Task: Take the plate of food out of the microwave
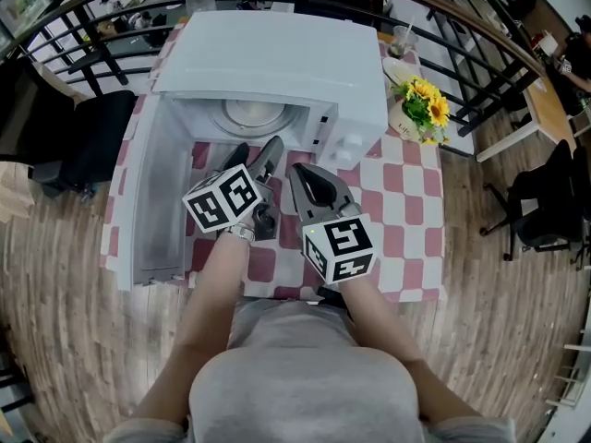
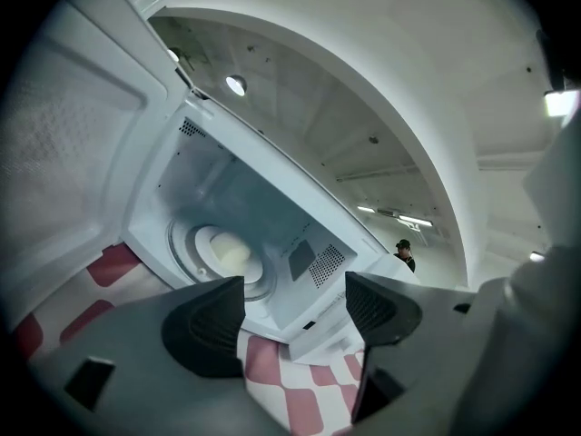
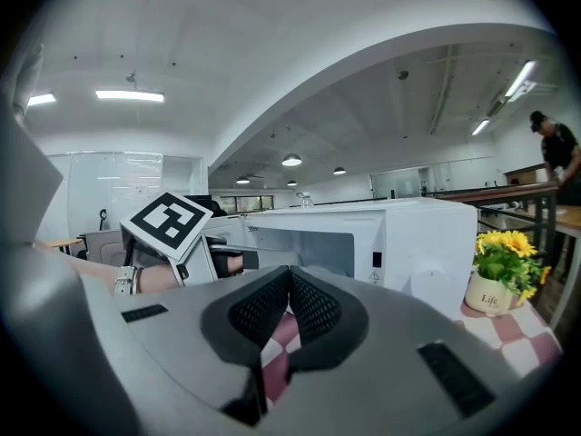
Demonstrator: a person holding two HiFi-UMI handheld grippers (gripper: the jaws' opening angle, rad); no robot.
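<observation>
- A red-and-white checked tablecloth (image 1: pixel 406 210) covered the table under the white microwave (image 1: pixel 277 63).
- Pale wood floor (image 1: pixel 55 266) lay around it, and a black railing (image 1: pixel 462 53) curved behind the microwave.
- A pot of yellow flowers (image 1: pixel 423 104) stood just right of the microwave.
- The microwave door (image 1: pixel 152 192) hung open to the left.
- The plate of food (image 2: pixel 227 252) sat inside the microwave on the turntable: round, white, with a pale yellowish mound.
- The left gripper (image 2: pixel 295 289) was before the microwave opening, its jaws wide apart and empty.
- The right gripper (image 3: pixel 290 275) was just in front of the microwave, its jaws pressed together and holding nothing.
</observation>
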